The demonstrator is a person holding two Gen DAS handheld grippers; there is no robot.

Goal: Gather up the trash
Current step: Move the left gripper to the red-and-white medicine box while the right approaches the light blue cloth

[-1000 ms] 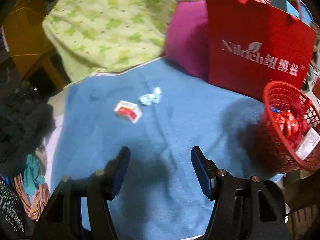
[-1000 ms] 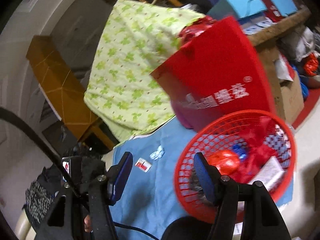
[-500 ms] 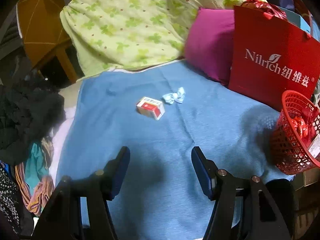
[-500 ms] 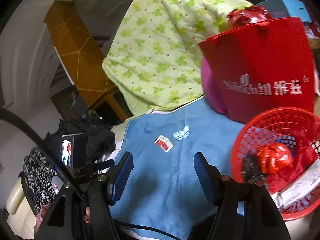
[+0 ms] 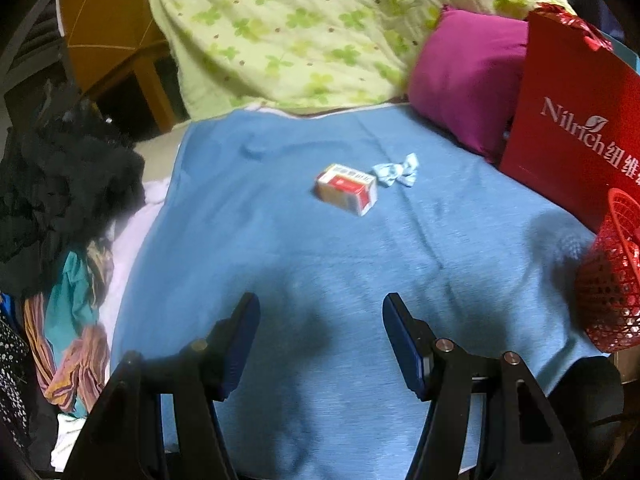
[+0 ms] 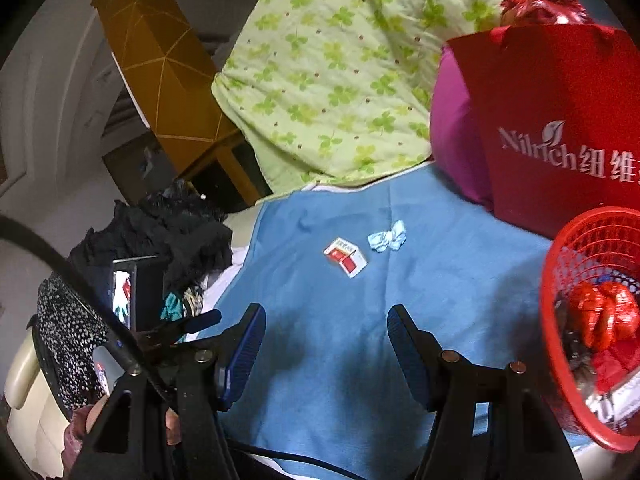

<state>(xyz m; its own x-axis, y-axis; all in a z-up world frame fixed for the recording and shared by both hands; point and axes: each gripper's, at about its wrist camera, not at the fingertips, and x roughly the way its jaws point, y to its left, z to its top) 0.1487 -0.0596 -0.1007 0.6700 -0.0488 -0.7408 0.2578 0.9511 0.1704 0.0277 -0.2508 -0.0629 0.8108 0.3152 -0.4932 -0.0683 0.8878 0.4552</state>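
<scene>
A small red and white box lies on the blue blanket, with a crumpled pale blue wrapper just right of it. Both also show in the right wrist view, the box and the wrapper. A red mesh basket holding red wrappers stands at the right; its edge shows in the left wrist view. My left gripper is open and empty, well short of the box. My right gripper is open and empty, left of the basket.
A red paper bag and a magenta pillow stand behind the basket. A green-patterned quilt is heaped at the back. Dark clothes pile at the left edge. A phone sits on the left rig.
Both grippers have swung left, away from the basket and toward the box and wrapper, which now sit nearer the middle of each view. Both stay open.
</scene>
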